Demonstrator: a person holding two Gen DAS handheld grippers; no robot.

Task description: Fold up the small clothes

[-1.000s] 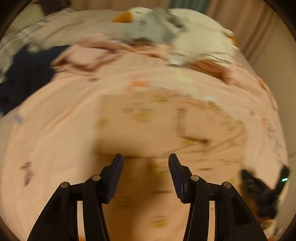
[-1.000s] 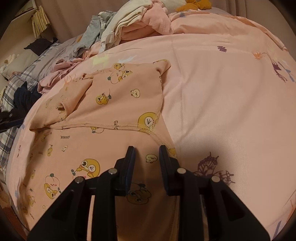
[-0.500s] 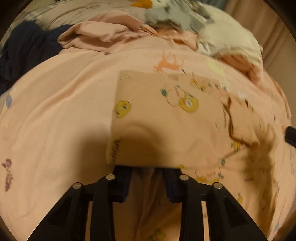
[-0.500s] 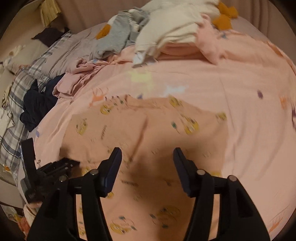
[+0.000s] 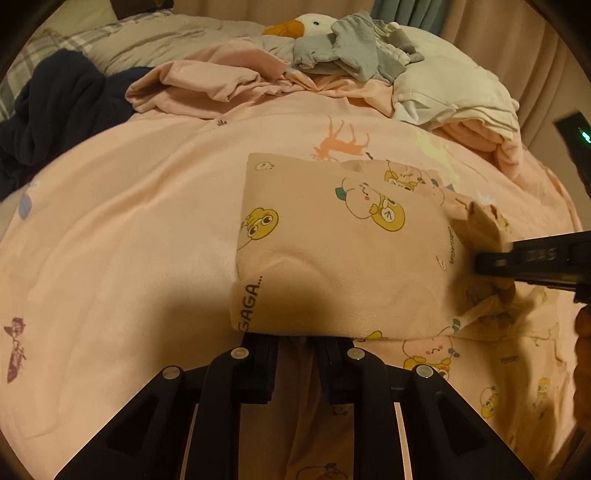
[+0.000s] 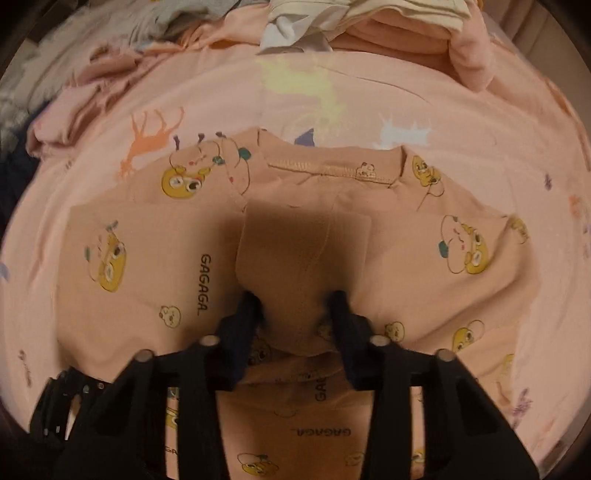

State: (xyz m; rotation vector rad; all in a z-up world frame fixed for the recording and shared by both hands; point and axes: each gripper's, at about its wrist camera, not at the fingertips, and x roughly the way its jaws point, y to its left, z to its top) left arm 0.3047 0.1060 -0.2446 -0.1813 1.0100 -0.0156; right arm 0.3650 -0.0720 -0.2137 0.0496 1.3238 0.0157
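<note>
A small peach shirt [image 5: 343, 251] with yellow cartoon prints lies on the pink bedsheet [image 5: 129, 240]; its lower part is folded up over itself. My left gripper [image 5: 295, 343] is shut on the folded edge at the shirt's left side, fingertips hidden under the cloth. In the right wrist view the shirt [image 6: 147, 266] fills the middle. My right gripper [image 6: 295, 306] holds a bunched fold of it between its fingers, which stand somewhat apart. The right gripper also shows in the left wrist view [image 5: 532, 258], at the shirt's right side.
A heap of clothes lies at the far side of the bed: pink garments [image 5: 207, 81], grey ones [image 5: 347, 55], a white one [image 5: 454, 92] and a dark navy one [image 5: 55, 107] at left. A goose plush [image 5: 299, 26] sits behind.
Both grippers, open above the shirt, came down and closed on its near hem and lifted it forward over the shirt. The right gripper swung round to face the neckline.
</note>
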